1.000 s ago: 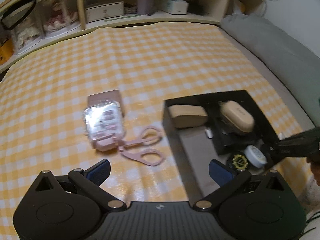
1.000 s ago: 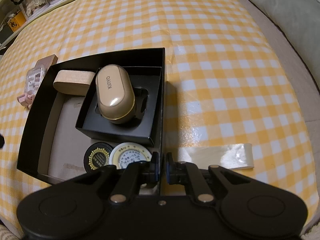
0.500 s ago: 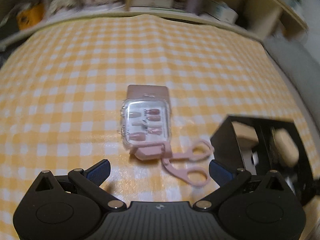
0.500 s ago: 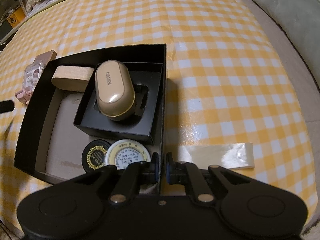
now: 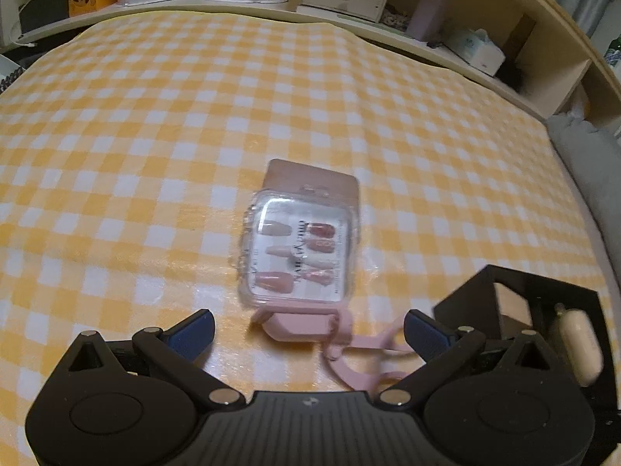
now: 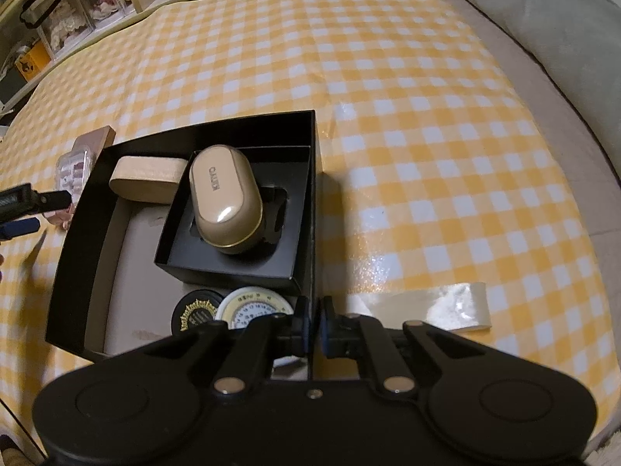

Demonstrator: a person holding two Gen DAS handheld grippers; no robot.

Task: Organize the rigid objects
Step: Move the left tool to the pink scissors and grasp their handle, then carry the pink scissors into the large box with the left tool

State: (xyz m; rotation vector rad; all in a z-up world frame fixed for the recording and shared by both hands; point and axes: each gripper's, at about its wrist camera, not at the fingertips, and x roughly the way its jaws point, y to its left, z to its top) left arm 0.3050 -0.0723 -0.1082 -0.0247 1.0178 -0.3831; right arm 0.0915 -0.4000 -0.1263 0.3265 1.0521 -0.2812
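Tabletop (image 5: 155, 124) under yellow check cloth, two tools at work. Left tool (image 5: 308, 330) has swung away from the black box (image 6: 77, 256) and dropped toward the loose items — a second ago it looked across box and items together, now the clear nail set pack (image 5: 299, 256) sits dead ahead, just beyond its spread, empty fingers. Pink scissors (image 5: 361, 357) lie touching the pack's near edge, their handles between the fingertips and partly hidden by the tool body. Right tool (image 6: 314, 330) has barely shifted: clenched on the box's right wall, one finger inside, one outside, steadying it. Inside the box: tan oval case (image 6: 227, 202) in a smaller black tray (image 6: 233, 268), beige case (image 6: 145, 184) at the back, two round tins (image 6: 252, 306) near the front. Judgement — the pack or the scissors is the next pick; those two are the only things outside the box, so sorting looks mostly done. Box's left half looks free for them.
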